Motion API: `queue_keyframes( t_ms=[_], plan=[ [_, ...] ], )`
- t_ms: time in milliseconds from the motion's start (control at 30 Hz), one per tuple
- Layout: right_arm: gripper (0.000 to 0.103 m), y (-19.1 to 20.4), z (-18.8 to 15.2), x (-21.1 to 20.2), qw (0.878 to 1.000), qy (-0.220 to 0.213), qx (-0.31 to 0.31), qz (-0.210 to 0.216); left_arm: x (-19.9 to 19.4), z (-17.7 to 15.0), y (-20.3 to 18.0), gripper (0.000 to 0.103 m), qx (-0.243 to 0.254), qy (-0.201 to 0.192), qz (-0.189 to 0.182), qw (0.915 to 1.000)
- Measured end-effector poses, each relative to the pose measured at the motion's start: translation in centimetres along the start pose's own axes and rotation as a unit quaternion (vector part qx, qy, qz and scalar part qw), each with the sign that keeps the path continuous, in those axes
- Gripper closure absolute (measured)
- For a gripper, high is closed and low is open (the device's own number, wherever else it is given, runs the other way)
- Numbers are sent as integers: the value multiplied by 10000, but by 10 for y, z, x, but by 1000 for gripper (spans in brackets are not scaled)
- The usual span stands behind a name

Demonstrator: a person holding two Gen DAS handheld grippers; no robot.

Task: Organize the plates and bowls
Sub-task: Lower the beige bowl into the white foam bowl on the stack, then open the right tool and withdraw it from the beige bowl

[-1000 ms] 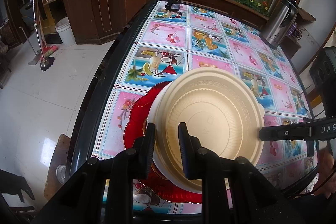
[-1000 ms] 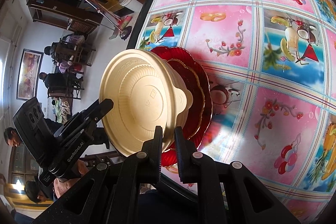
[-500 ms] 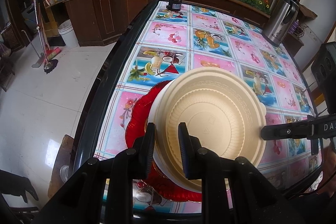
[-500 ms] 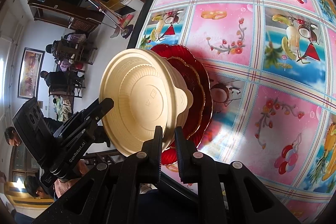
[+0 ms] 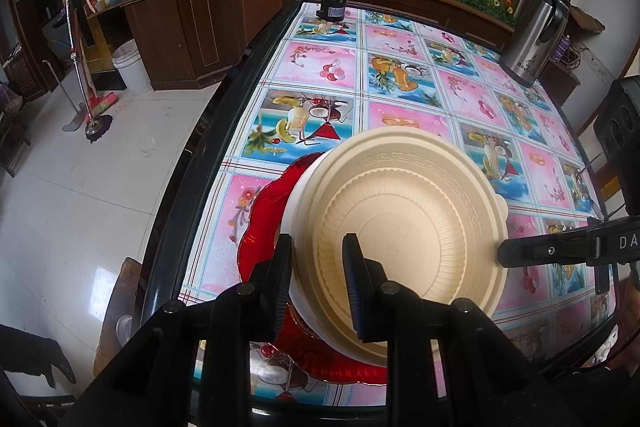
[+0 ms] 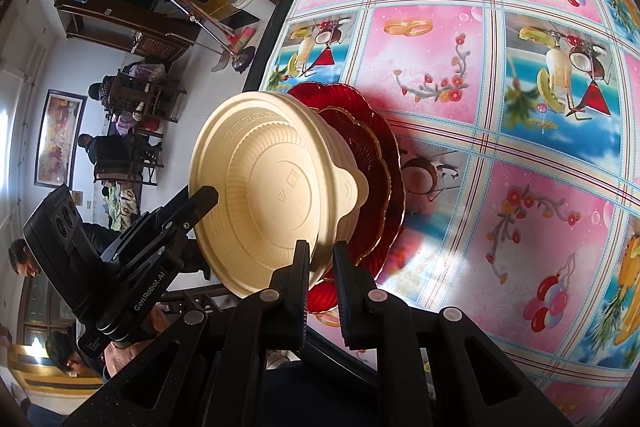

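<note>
A cream bowl (image 5: 404,227) sits upright on a stack of red scalloped plates (image 5: 260,227) near the table's front left corner. My left gripper (image 5: 316,267) straddles the bowl's near rim. Its jaws are opening, and the pads still look to be against the wall. My right gripper (image 6: 322,259) is shut on the bowl (image 6: 272,195) at the rim beside a small tab handle, with the red plates (image 6: 376,163) beneath. Each gripper's finger shows in the other view, at opposite sides of the rim. Part of the plates is hidden under the bowl.
The patterned pink and blue tablecloth (image 5: 400,67) stretches away beyond the stack. A steel thermos jug (image 5: 536,35) stands at the far right and a small black device (image 5: 332,7) at the far edge. The table's black edge (image 5: 192,163) runs close on the left. People (image 6: 108,147) sit across the room.
The left gripper's jaws have spread slightly on the bowl's rim. The bowl, the plates and the right gripper have stayed where they were.
</note>
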State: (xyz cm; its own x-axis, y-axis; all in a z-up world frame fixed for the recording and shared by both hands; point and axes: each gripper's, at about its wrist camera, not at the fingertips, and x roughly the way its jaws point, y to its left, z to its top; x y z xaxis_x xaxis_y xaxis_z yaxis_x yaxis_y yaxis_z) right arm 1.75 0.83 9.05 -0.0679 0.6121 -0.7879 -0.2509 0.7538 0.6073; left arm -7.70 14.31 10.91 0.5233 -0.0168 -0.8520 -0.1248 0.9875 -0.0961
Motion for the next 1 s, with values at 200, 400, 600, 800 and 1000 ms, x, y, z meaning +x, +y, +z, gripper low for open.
queue_keyframes(
  t_ms=[200, 400, 600, 800, 1000],
  plan=[
    [87, 0, -1, -2, 10000, -18, -6, 12, 0, 0, 0, 79, -3, 10, 5, 10000],
    [82, 2, -3, -5, 10000, -26, -26, 60, 0, -2, -1, 74, -1, 7, -5, 10000],
    [76, 2, -4, -7, 9999, -20, -69, 127, -1, -4, -4, 72, -2, 19, -6, 10000],
    [76, 2, -6, -11, 9997, -21, -118, 205, -4, -6, -7, 60, -75, -24, 31, 10000],
    [76, 0, -7, -13, 9995, -17, -166, 258, -10, -9, -8, 59, -181, -65, 88, 9998]
  ],
)
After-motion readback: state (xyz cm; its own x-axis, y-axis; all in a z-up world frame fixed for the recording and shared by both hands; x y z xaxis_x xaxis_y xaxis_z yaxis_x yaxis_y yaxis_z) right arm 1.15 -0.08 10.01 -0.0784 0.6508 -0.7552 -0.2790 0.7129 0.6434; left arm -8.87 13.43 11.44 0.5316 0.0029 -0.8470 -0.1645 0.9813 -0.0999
